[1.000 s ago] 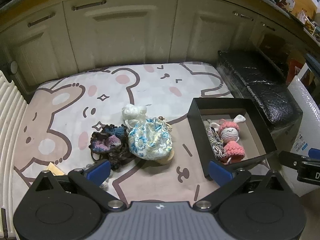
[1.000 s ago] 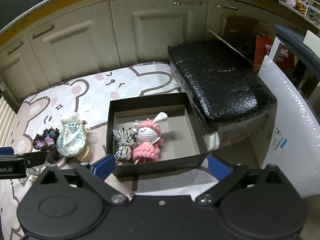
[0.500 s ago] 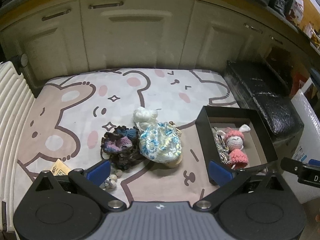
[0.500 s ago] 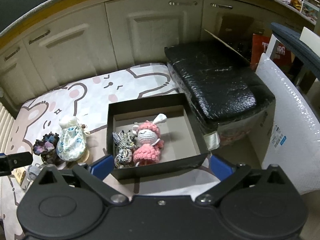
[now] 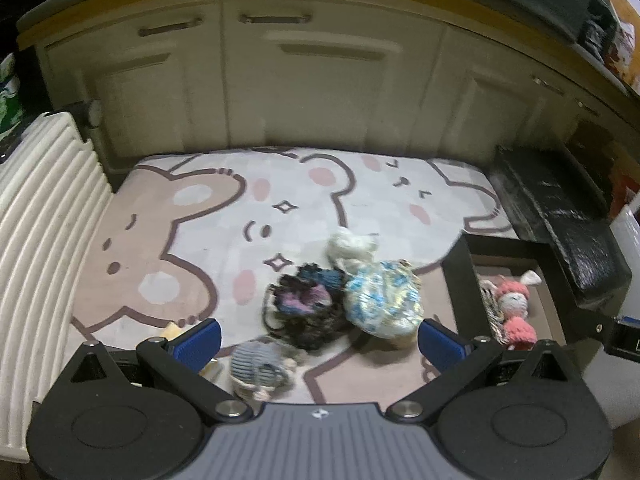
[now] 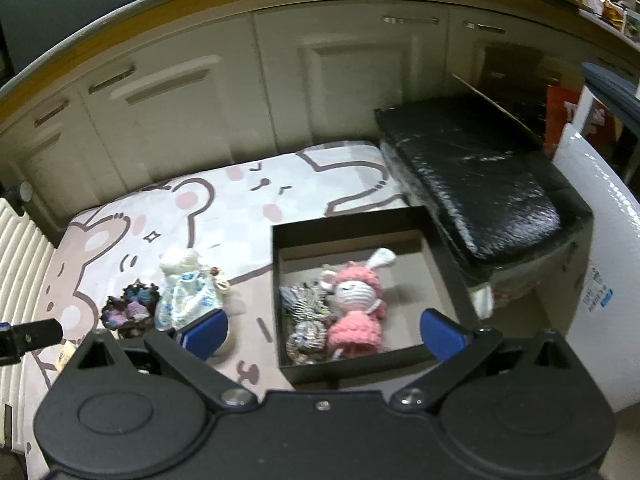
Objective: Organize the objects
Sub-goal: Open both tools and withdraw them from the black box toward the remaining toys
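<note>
Left tool [image 5: 319, 340] spread wide; right tool [image 6: 324, 331] likewise, empty

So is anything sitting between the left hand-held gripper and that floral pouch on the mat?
No. The left hand-held gripper is open, with only bare mat up to the floral pouch; the dark crochet piece touches the pouch's left side.

Both fisheye views look down and forward from above the floor toward cream cabinet doors [image 5: 320, 92] across the frame top. The left wrist view centres on the bear-print pastel mat [image 5: 200, 216]; the right wrist view centres on the open black cardboard box [image 6: 360, 224]. Both share mat, box and cabinets.
</note>
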